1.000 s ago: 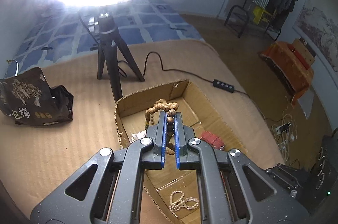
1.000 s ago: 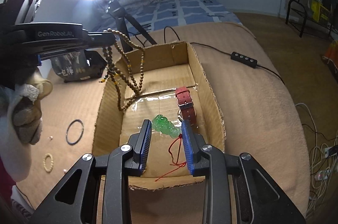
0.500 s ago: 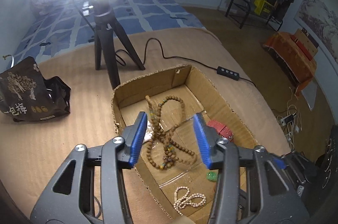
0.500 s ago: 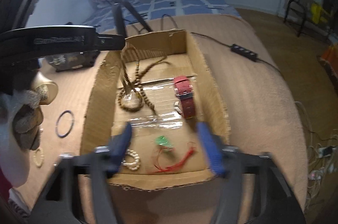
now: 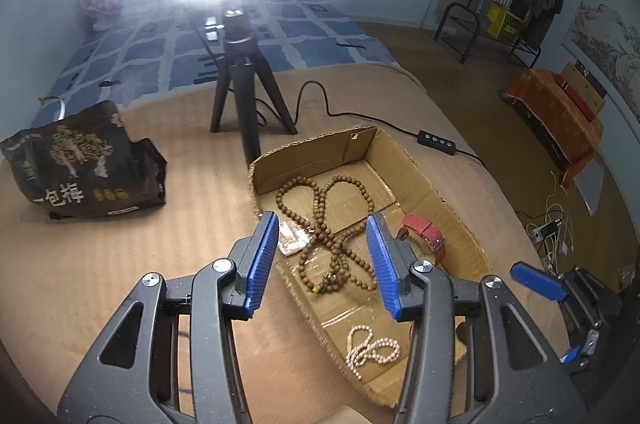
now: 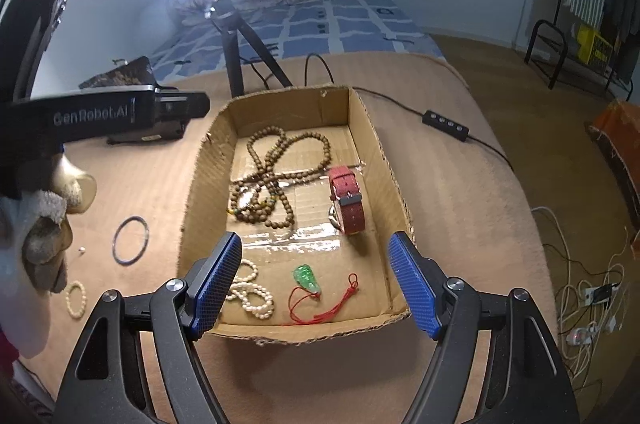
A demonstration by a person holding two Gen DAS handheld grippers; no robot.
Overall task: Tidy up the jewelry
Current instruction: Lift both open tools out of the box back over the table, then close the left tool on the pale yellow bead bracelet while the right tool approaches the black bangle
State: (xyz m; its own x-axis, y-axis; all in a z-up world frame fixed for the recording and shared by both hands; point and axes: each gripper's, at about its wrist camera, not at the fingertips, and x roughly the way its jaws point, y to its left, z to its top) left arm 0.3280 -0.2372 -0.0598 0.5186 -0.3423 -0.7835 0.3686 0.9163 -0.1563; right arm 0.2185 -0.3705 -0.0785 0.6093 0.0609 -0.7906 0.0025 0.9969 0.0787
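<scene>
Both claws open, empty: left gripper (image 5: 322,260) & right gripper (image 6: 316,282) hang above the box (image 6: 376,140). Inside: 1 brown bead string (image 6: 272,180), 1 red watch (image 6: 347,200), 1 green pendant (image 6: 306,278), 1 white bead string (image 6: 250,294). Room by far wall.

I see a tan ribbed blanket (image 6: 440,160) covering the bed. Directly on it: an open cardboard box (image 6: 376,148), a black tripod (image 5: 244,96), a dark snack bag (image 5: 84,168), a cable with inline switch (image 6: 446,120), a black ring (image 6: 130,241) and a pale bead bracelet (image 6: 76,300).
</scene>
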